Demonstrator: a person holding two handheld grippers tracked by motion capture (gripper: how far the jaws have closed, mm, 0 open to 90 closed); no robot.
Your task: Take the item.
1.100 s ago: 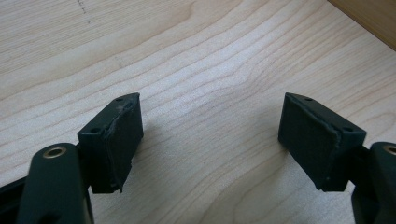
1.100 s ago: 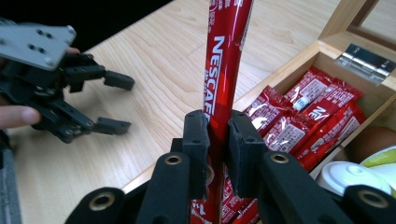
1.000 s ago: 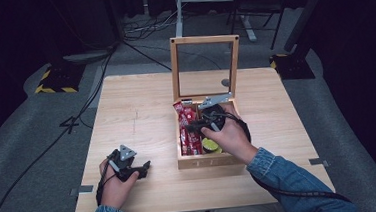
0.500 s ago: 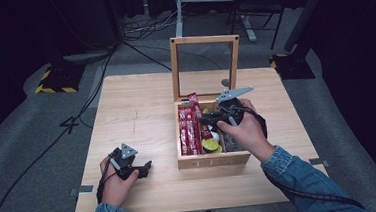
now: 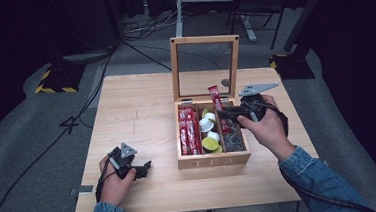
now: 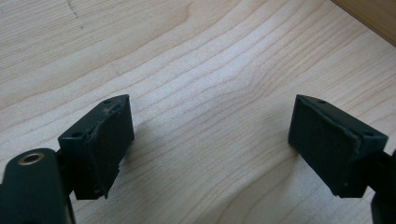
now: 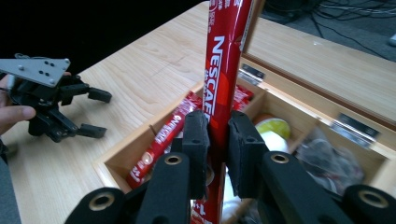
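A wooden tea box (image 5: 215, 160) stands open on the table, its glass lid (image 5: 204, 39) upright. My right gripper (image 5: 222, 114) hovers over the box's right side, shut on a red Nescafé stick (image 5: 215, 98) that stands upright clear of the box. In the right gripper view the pads of the right gripper (image 7: 218, 135) pinch the stick (image 7: 224, 56) low on its length. My left gripper (image 5: 143, 169) rests on the table near the front left. Its jaws have just been opening, and the left gripper (image 6: 210, 140) has only bare wood between them.
More red sticks (image 5: 189, 131) lie in the box's left compartment, creamer cups (image 5: 208, 129) in the middle, dark packets (image 5: 233, 135) at the right. The left gripper (image 7: 95, 112) sits left of the box (image 7: 112, 168). The table (image 5: 136, 104) is bare wood at left.
My right gripper has lifted the red stick out of the box and carried it up and to the right. The left hand has stayed put.
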